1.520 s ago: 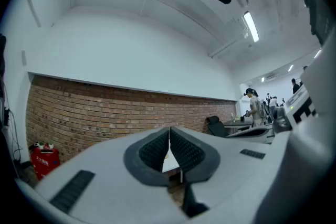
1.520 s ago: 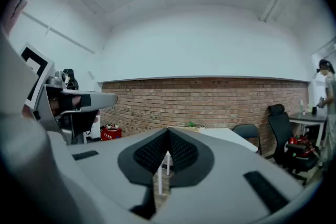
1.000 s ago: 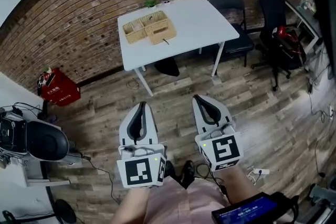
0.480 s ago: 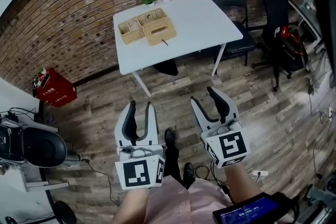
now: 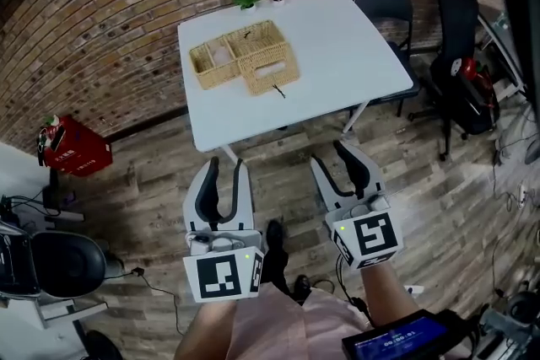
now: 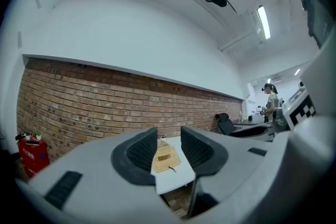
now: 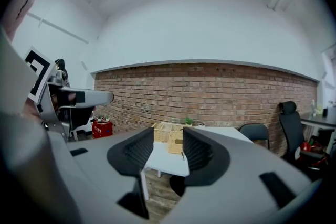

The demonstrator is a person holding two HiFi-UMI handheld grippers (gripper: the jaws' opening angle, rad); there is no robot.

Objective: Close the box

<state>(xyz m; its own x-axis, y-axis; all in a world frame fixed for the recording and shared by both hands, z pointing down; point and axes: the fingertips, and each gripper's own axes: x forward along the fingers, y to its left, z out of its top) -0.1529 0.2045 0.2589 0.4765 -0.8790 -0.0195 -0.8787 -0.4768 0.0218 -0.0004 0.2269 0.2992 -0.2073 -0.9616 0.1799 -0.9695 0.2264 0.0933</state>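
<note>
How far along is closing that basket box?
Nothing is done yet: the wicker box on the white table has its lid lying open. In hand: the left gripper and right gripper, fingers just opened, the right's since narrowing slightly, hold nothing, short of the table. Left: reach the lid and shut it.

Box point(image 5: 245, 56) on L half of table point(image 5: 337, 38) — chair point(image 5: 386, 9) at R, wall point(image 5: 110, 4) behind.

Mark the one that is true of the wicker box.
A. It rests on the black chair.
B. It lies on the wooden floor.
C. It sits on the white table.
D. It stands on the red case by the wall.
C: the wicker box sits on top of the white table, on the left half nearer the brick wall.
</note>
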